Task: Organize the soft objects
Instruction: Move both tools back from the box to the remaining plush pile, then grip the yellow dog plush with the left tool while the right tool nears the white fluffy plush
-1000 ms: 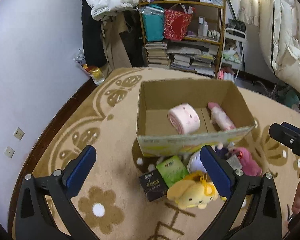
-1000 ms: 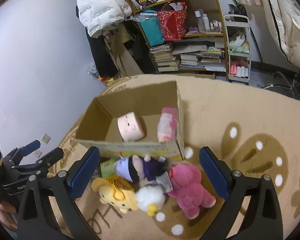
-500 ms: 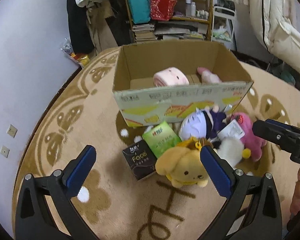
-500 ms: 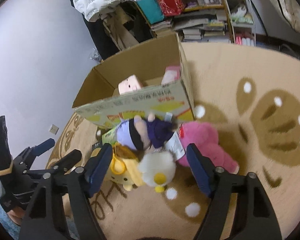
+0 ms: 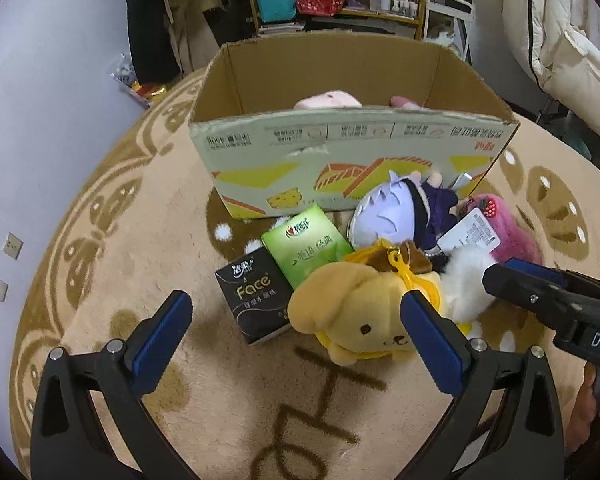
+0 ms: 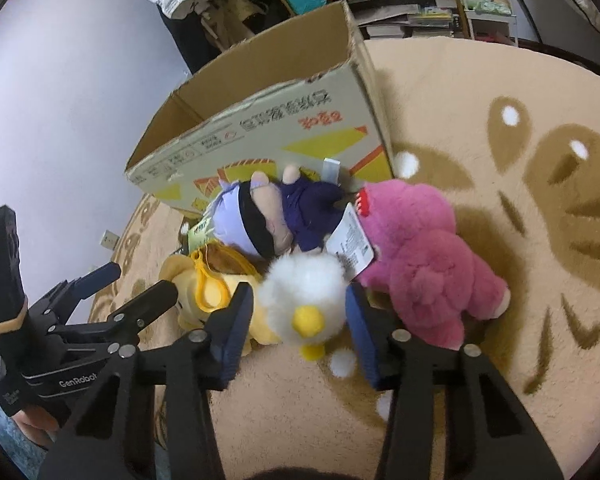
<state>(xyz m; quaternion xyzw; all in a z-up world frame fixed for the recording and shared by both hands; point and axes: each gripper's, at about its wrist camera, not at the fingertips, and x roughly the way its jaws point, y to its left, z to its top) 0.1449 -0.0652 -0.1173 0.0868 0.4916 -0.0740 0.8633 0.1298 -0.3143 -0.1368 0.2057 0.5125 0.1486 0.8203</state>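
Right wrist: bare rug (image 6: 520, 92) beside box (image 6: 292, 120)

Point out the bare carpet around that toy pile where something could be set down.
Free: the carpet left of the cardboard box and black tissue pack, and the stretch right of the pink plush. Crowded: the strip before the box, where the yellow dog plush, white duck plush and doll touch.

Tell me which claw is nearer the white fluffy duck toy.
Right. The right claw straddles the white duck toy, its jaws having just been closing around it. The left claw hangs open beside it, over the yellow dog plush.
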